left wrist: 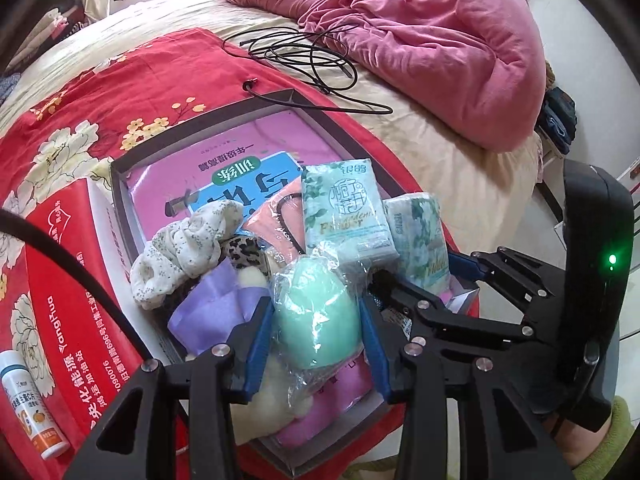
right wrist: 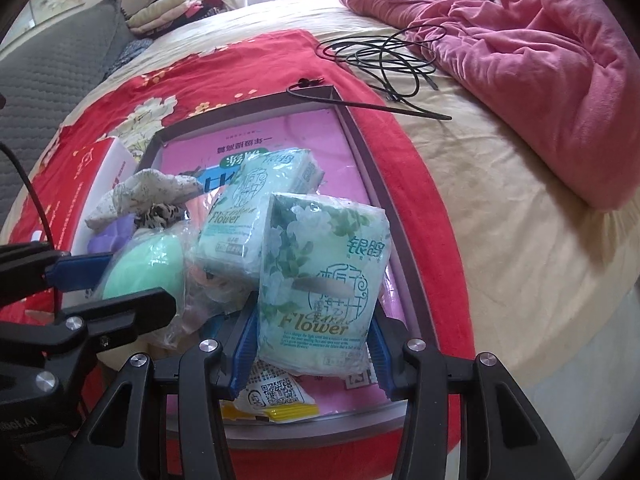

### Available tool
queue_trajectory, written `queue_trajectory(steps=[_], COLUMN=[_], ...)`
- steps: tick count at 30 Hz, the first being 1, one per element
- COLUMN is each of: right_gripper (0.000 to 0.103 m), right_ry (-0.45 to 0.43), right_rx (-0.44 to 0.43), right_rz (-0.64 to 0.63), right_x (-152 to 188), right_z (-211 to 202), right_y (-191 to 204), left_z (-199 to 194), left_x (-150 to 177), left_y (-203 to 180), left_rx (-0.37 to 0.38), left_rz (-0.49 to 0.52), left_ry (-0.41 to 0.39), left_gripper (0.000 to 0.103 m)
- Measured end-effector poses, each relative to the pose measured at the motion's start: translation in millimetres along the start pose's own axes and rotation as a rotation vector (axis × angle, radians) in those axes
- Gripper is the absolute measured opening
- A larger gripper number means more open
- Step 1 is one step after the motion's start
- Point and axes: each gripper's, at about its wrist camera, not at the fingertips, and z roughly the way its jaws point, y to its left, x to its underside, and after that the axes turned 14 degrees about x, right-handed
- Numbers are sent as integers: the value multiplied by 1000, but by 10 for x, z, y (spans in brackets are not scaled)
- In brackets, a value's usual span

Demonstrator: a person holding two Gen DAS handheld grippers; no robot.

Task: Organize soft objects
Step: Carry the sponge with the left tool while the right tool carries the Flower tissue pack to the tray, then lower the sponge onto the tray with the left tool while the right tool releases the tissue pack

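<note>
From my left wrist camera, my left gripper (left wrist: pixel 318 320) is clamped on a mint-green, egg-shaped sponge in crinkly clear plastic wrap (left wrist: pixel 316 320), its blue pads pressing both sides, above the near end of the shallow grey-rimmed cardboard box (left wrist: pixel 120 184). Only this view shows the orange-and-white tube (left wrist: pixel 30 408) lying on the red floral blanket (left wrist: pixel 100 92) and a green fleecy sleeve (left wrist: pixel 620 436) behind my right gripper (left wrist: pixel 456 272).

My right wrist camera shows that gripper (right wrist: pixel 312 312) closed on a soft pale-green tissue pack printed with white flowers (right wrist: pixel 324 276), held over the box's near right corner. Here alone I see a yellow-and-white sachet with a QR code (right wrist: pixel 276 400) on the glossy pink booklet (right wrist: pixel 312 140) lining the box.

Both views share a second tissue pack (right wrist: pixel 248 208), a speckled cream fabric scrunchie (left wrist: pixel 184 248), a coiled black cable (left wrist: pixel 304 56), and a rumpled pink quilt (left wrist: pixel 440 40).
</note>
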Motion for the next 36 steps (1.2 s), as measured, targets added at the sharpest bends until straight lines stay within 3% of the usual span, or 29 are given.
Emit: queue_trajectory(steps=[12, 16, 20, 26, 36], right_gripper=[53, 58, 68, 71, 73], right_ry=[-19, -31, -51, -51, -70], right_rx=[30, 44, 36, 52, 102], right_rz=[-26, -39, -33, -31, -7], right_x=[69, 94, 106, 119, 205], right_z=[-37, -68, -139, -185, -441], right_y=[-32, -44, -69, -91, -252], left_z=[19, 2, -16, -61, -208], left_x=[-43, -62, -72, -57, -3], left_y=[5, 25, 34, -5, -27], left_rx=[9, 17, 22, 31, 22], left_rz=[-18, -33, -40, -22, -11], left_ry=[0, -7, -9, -13, -36], left_gripper=[44, 44, 50, 63, 67])
